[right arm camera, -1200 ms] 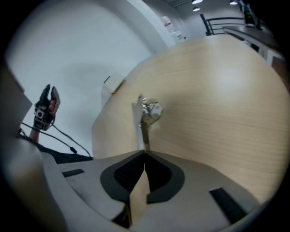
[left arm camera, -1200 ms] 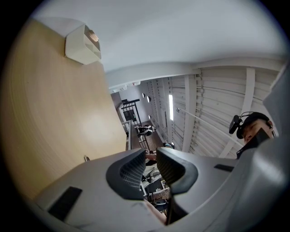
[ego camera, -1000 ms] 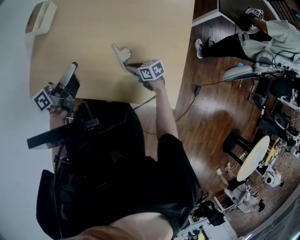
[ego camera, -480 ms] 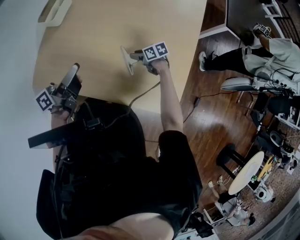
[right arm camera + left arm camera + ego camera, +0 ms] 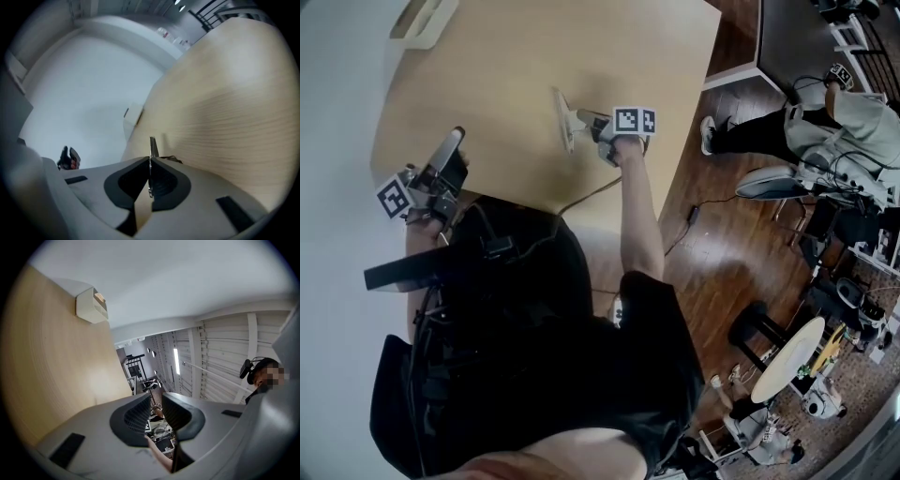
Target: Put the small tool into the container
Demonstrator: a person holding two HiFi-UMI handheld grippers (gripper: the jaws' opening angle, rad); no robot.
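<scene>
The small tool (image 5: 152, 147) is a thin flat metal strip. My right gripper (image 5: 150, 161) is shut on it, and its tip sticks out past the pads. In the head view the right gripper (image 5: 565, 120) hovers over the middle of the wooden table (image 5: 516, 66). The container (image 5: 422, 19) is a white open box at the table's far left corner; it also shows in both gripper views (image 5: 132, 119) (image 5: 91, 305). My left gripper (image 5: 450, 150) stays at the table's near left edge. Its jaws (image 5: 156, 401) stand a narrow gap apart with nothing between them.
A white wall (image 5: 337, 112) runs along the table's left side. Right of the table is dark wood floor (image 5: 722, 234) with a cable, chairs and equipment. Another person (image 5: 825, 122) sits there at the far right.
The right gripper's jaws stood spread a second ago and are now closed. The right arm has reached a little farther over the table. The left gripper has barely moved.
</scene>
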